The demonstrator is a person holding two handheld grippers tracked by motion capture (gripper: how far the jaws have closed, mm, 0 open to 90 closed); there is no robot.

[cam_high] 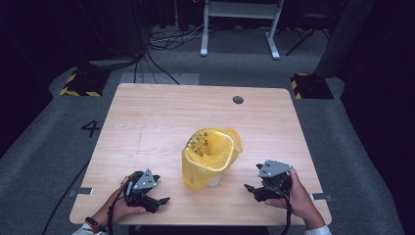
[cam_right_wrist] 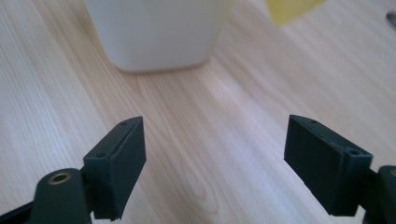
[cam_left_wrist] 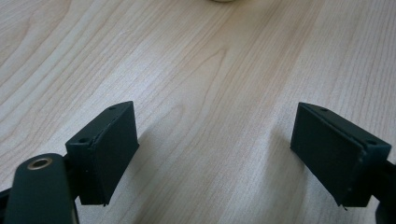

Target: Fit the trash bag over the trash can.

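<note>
Both hand-held grippers, left (cam_high: 159, 201) and right (cam_high: 250, 189), sit wide and empty; a careless nudge could topple the yellow-bagged bin (cam_high: 210, 157).

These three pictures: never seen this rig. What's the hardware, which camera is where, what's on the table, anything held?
No robot here: a person holds a two-jaw tool in each hand. The high view looks down from above the person's side. In it the left hand-held gripper rests near the table's front edge, and the right hand-held gripper sits opposite. The other two pictures come from cameras riding on each tool, looking along its black jaws.

On the wooden table stands a small white bin lined with a yellow bag folded over its rim. A round cable hole lies near the far edge.

Both pairs of jaws stand wide open over bare wood, holding nothing. The right one points at the bin's base.
</note>
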